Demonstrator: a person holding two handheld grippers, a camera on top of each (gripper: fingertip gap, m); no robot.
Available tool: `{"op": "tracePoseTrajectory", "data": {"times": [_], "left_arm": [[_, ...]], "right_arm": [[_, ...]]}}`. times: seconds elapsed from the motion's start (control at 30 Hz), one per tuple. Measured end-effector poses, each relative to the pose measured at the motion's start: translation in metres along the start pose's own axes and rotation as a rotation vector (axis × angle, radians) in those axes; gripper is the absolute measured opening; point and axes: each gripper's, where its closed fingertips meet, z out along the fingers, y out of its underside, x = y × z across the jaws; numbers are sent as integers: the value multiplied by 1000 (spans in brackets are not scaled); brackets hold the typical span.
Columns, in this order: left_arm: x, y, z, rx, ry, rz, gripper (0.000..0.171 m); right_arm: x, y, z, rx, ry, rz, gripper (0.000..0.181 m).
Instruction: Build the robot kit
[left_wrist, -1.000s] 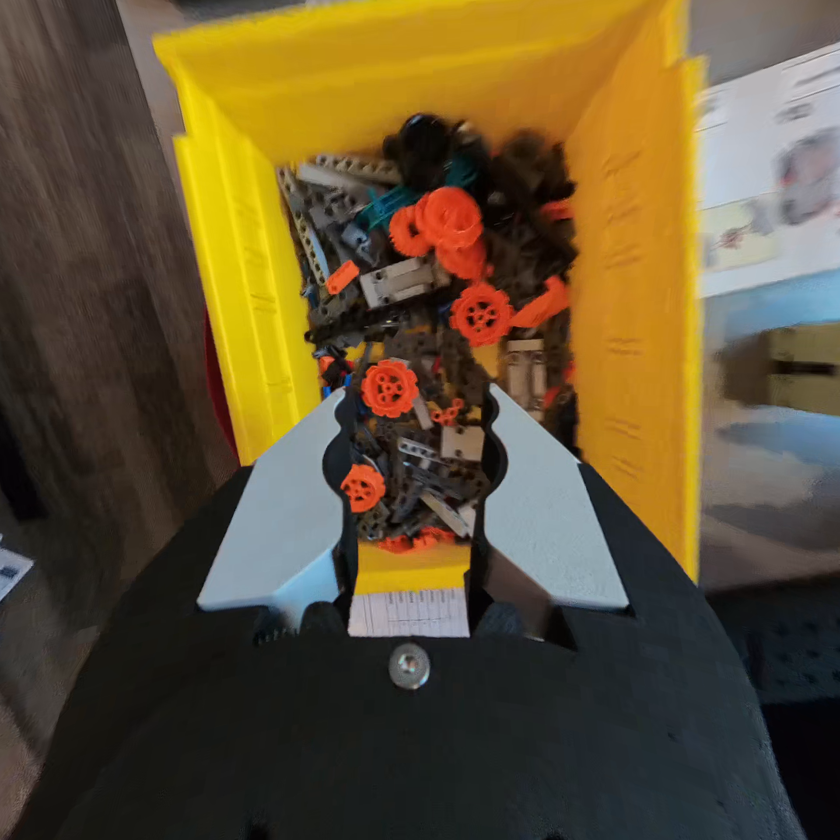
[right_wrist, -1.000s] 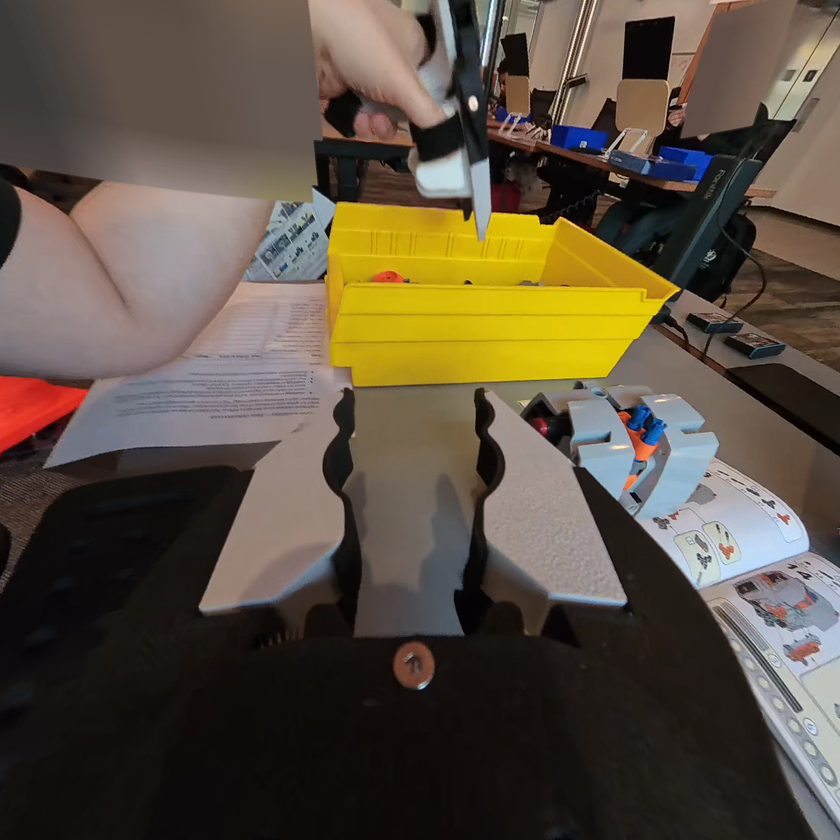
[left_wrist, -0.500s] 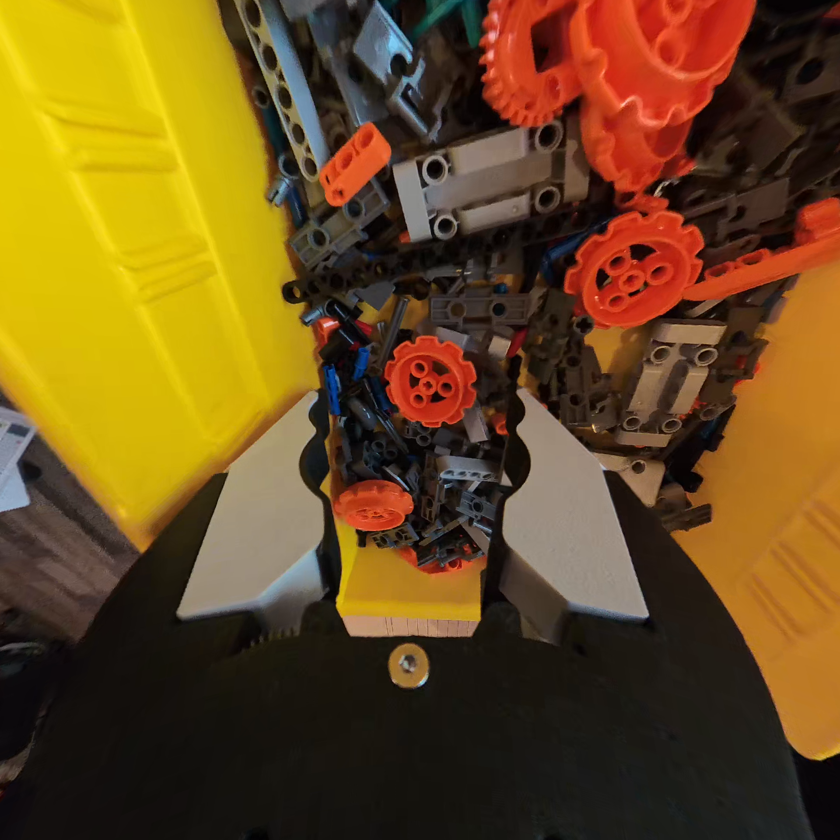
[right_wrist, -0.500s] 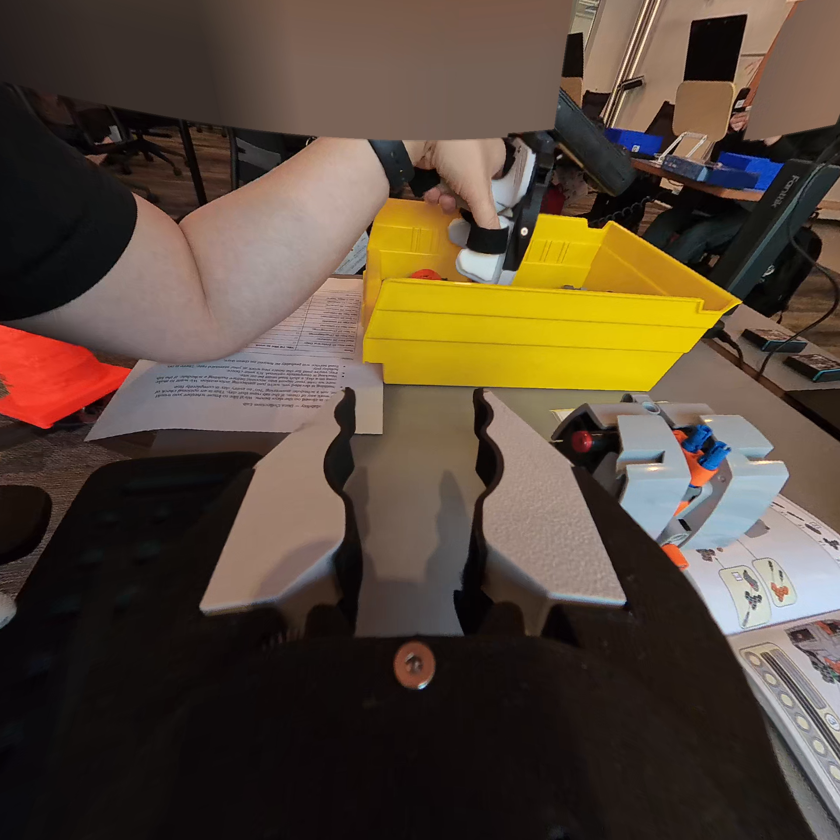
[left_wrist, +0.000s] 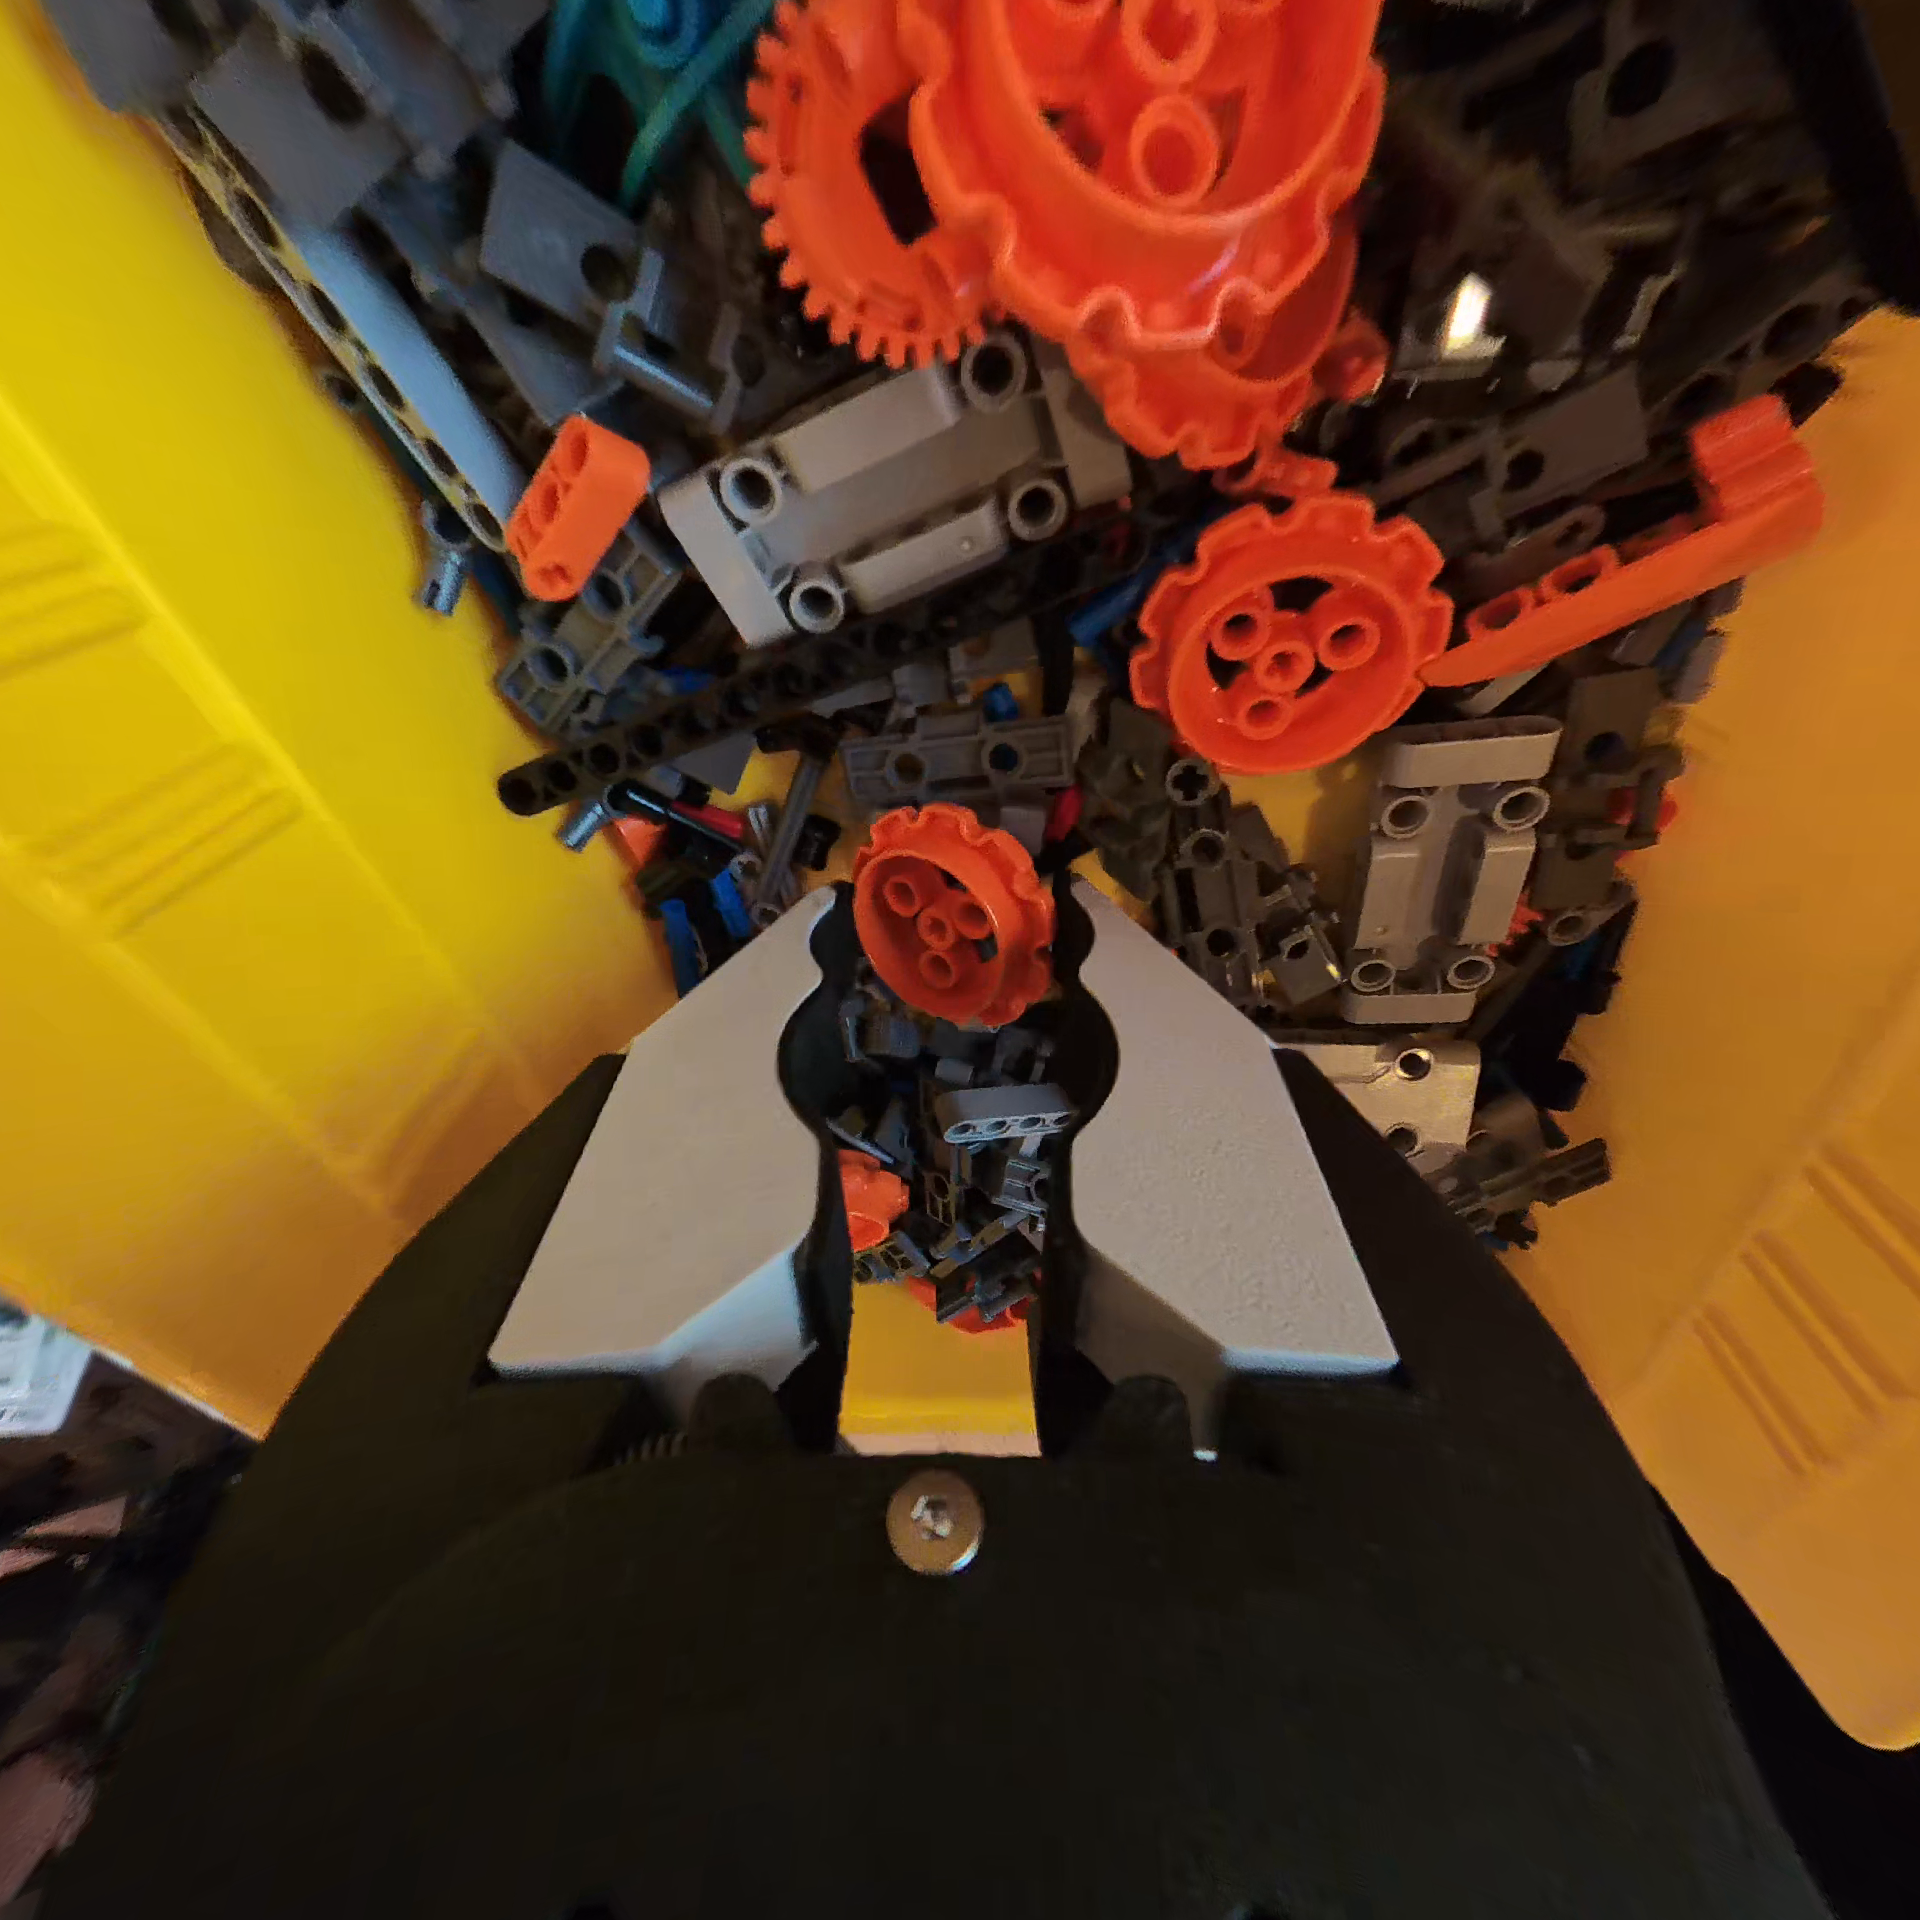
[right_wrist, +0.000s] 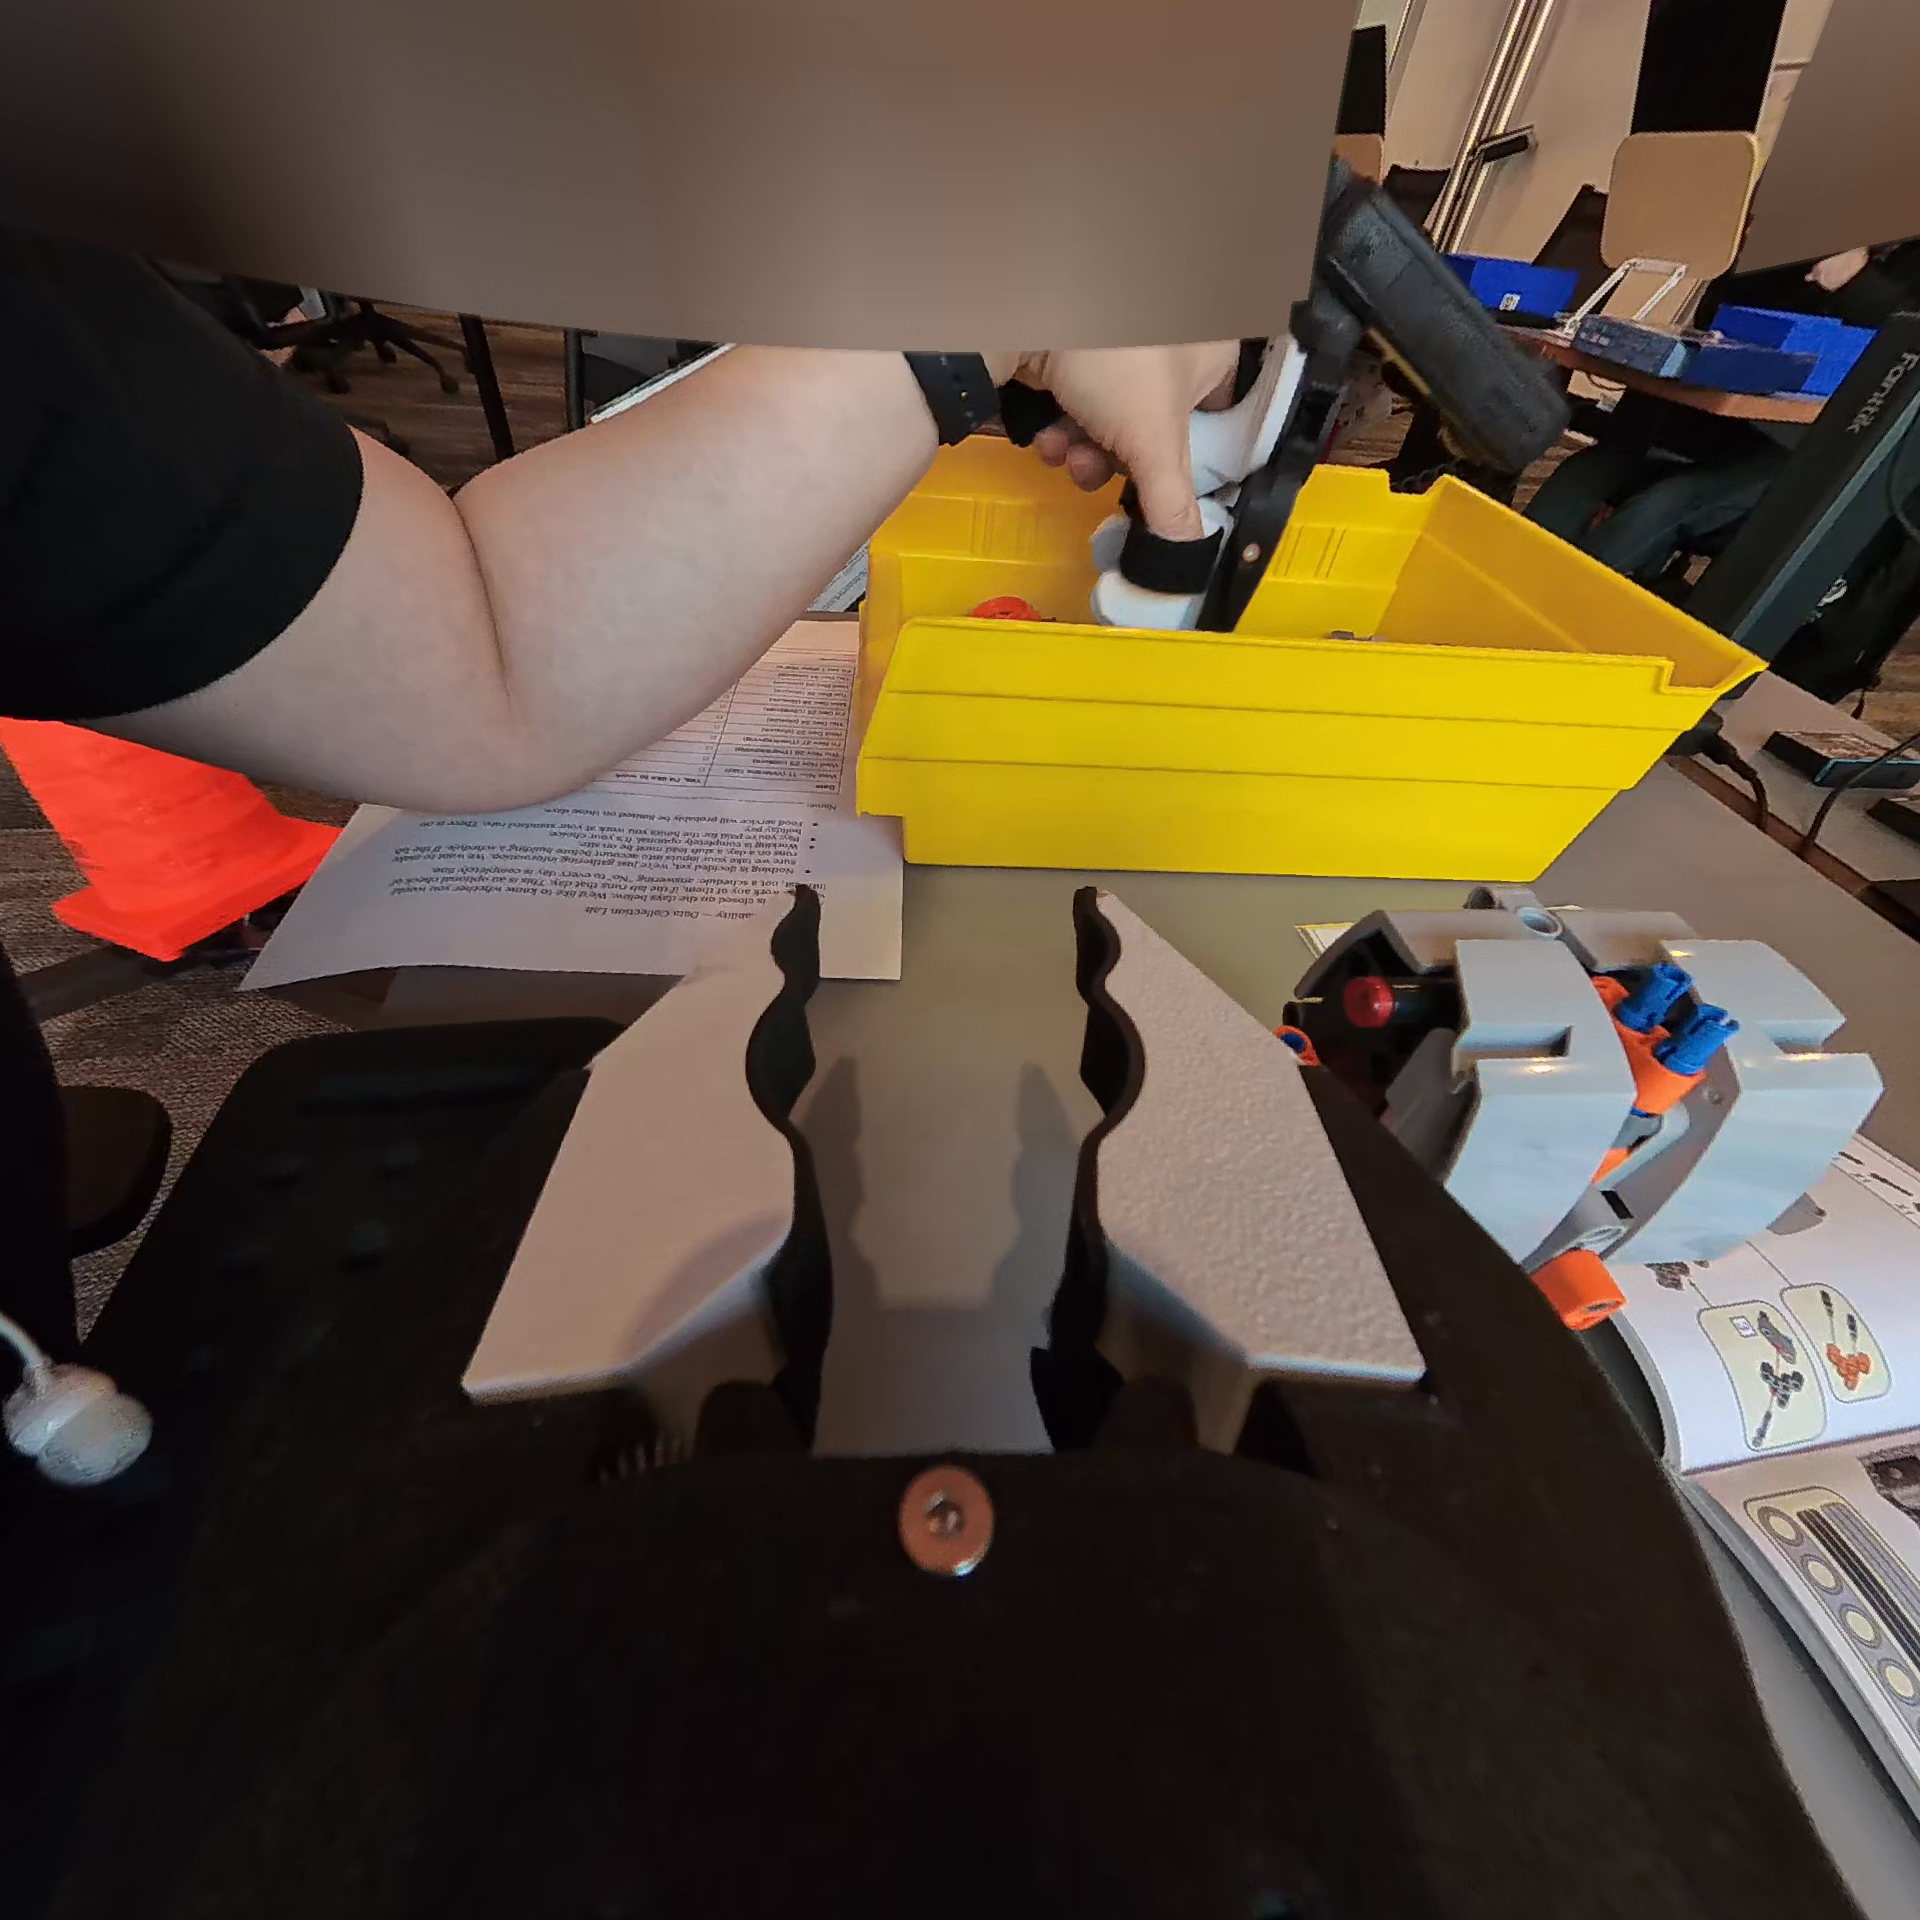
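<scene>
In the left wrist view my left gripper (left_wrist: 948, 902) reaches down into a yellow bin (left_wrist: 260, 831) full of loose building-toy parts. Its two fingertips press either side of a small orange toothed wheel (left_wrist: 935, 935) that lies on grey and black pieces. A larger orange wheel (left_wrist: 1283, 649) and a big orange gear (left_wrist: 1060, 177) lie beyond it. In the right wrist view my right gripper (right_wrist: 945, 904) is open and empty, low over the grey table in front of the bin (right_wrist: 1247, 748). The left gripper (right_wrist: 1247, 540) shows there, dipped into the bin.
A part-built grey model (right_wrist: 1579, 1091) with orange and blue parts stands right of my right gripper on an open instruction booklet (right_wrist: 1766, 1371). A printed sheet (right_wrist: 623, 883) lies left of the bin. The person's arm (right_wrist: 623, 623) crosses above it. An orange object (right_wrist: 156, 831) is far left.
My left gripper has dropped deeper into the bin and its jaws have narrowed onto the small orange wheel. The right gripper has stayed open, its view shifting slightly.
</scene>
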Motion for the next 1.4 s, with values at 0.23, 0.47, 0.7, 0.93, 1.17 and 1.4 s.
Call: {"op": "tracePoseTrajectory", "data": {"times": [0.23,0.47,0.7,0.93,1.17,1.4], "left_arm": [[-15,-61,-62,492,83,-110,35],[1,-68,-57,512,284,-125,56],[-18,-7,-26,192,126,-185,64],[-19,14,-3,23,96,-201,79],[-14,27,12,-99,109,-193,64],[-16,18,5,-39,121,-157,46]], "right_arm": [[1,6,2,-21,-11,24,48],[3,10,3,-36,-15,45,48],[1,9,2,-28,-32,62,48],[0,11,3,-39,-41,64,48],[-2,14,4,-63,-49,55,48],[-3,16,6,-70,-53,56,48]]}}
